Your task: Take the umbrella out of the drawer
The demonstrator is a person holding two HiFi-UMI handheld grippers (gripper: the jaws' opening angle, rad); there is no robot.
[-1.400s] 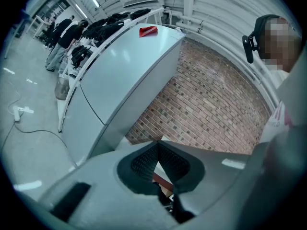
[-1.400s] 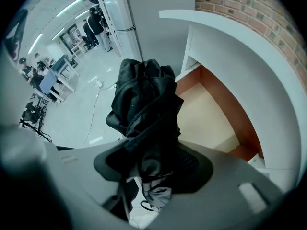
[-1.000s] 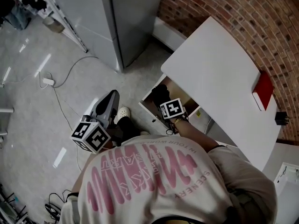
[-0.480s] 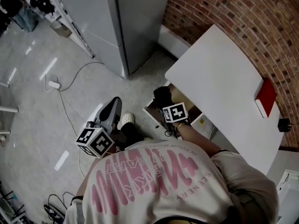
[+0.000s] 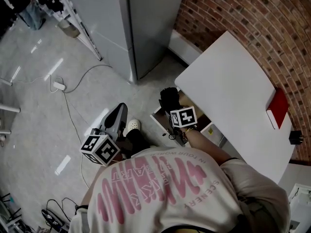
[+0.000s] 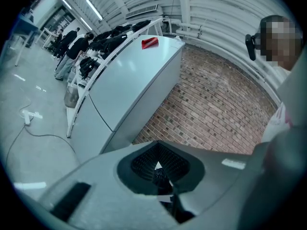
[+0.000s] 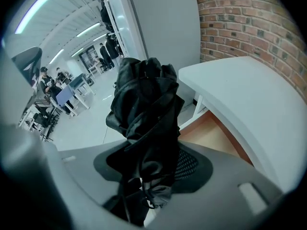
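Umbrella (image 7: 144, 123) clamped in right tool (image 5: 170, 104) above open drawer (image 5: 158, 115), white desktop (image 5: 228, 91) close beside; left tool (image 5: 117, 113) jaws together

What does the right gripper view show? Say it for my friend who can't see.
The right tool grips a folded black umbrella, with the open drawer behind it. A white table and a brick wall are on the right.

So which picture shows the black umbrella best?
The right gripper view: the folded umbrella fills the middle, clamped between the jaws of the right gripper. The head view shows it only as a small dark bundle above the open drawer. The left gripper view does not show it.
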